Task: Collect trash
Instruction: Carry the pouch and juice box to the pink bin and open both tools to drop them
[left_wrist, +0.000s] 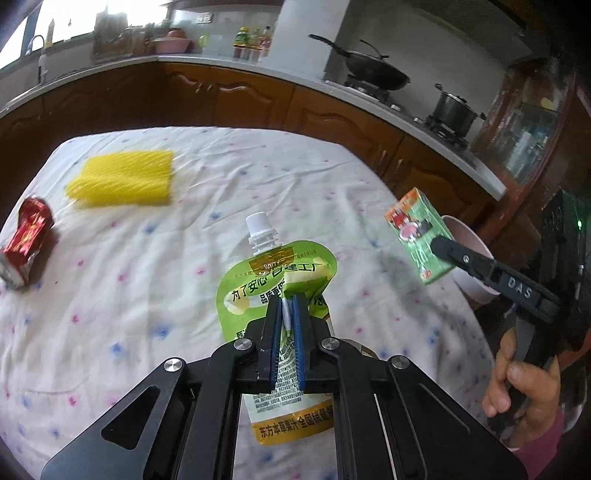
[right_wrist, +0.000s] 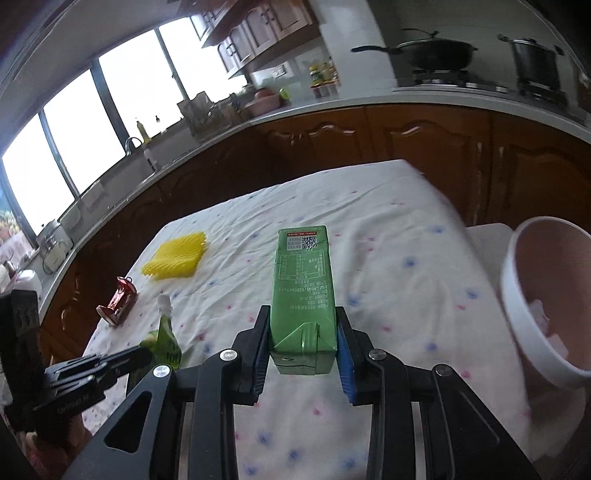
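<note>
Lying at the far left of the cloth-covered surface (left_wrist: 155, 280) is a crushed red can (left_wrist: 27, 240), untouched, with a yellow ridged foam pad (left_wrist: 123, 179) near it toward the back. At the middle, the left gripper (left_wrist: 287, 306) is pressed together, pinching a green spouted drink pouch (left_wrist: 275, 266) by its flat body, white cap pointing away; the pouch seems lifted clear of the cloth. Further right, the right gripper (right_wrist: 302, 334) clamps a green drink carton (right_wrist: 303, 284) between its pads, holding it above the surface. At the far right stands a pink bin (right_wrist: 517, 317) with a white rim, some pale scraps already visible inside. Judging by this, two pieces are in hand and not yet dropped in, while the can and the foam pad remain to be collected.
</note>
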